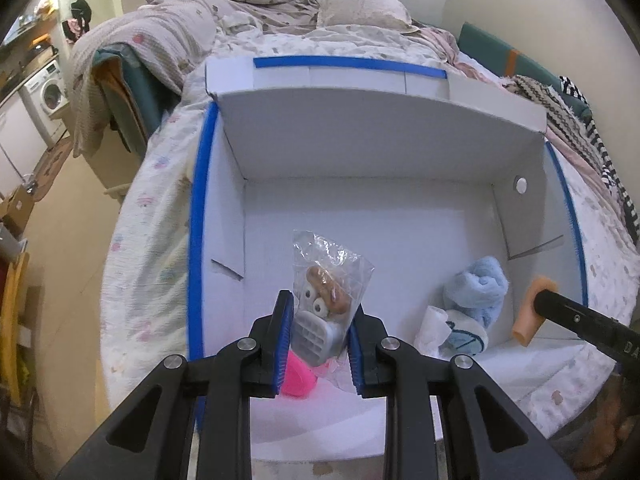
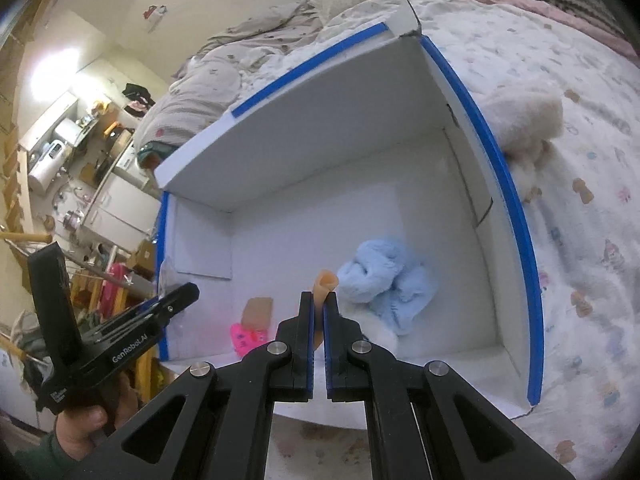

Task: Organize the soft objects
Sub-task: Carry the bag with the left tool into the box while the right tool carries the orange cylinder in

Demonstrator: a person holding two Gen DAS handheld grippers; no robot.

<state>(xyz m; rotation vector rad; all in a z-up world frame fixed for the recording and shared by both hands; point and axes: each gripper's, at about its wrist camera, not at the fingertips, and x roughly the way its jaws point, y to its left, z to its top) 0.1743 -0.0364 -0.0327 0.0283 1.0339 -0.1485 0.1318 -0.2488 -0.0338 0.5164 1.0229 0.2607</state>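
The left tongs [image 1: 320, 314] are matte black, two angular linkage arms with triangular cut-outs, each arm carrying two round silver pivot screws. Their fingers end in ribbed blue pads [image 1: 282, 340]. The right tongs [image 2: 319, 312] are built the same: black arms, silver screws, narrow blue pads [image 2: 309, 344]. Seen from the right wrist, the left unit's black body bears white lettering "GenRobot.AI" and a small white label. The hand [image 2: 86, 426] on its grip emerges from a dark green sleeve [image 2: 38, 458].
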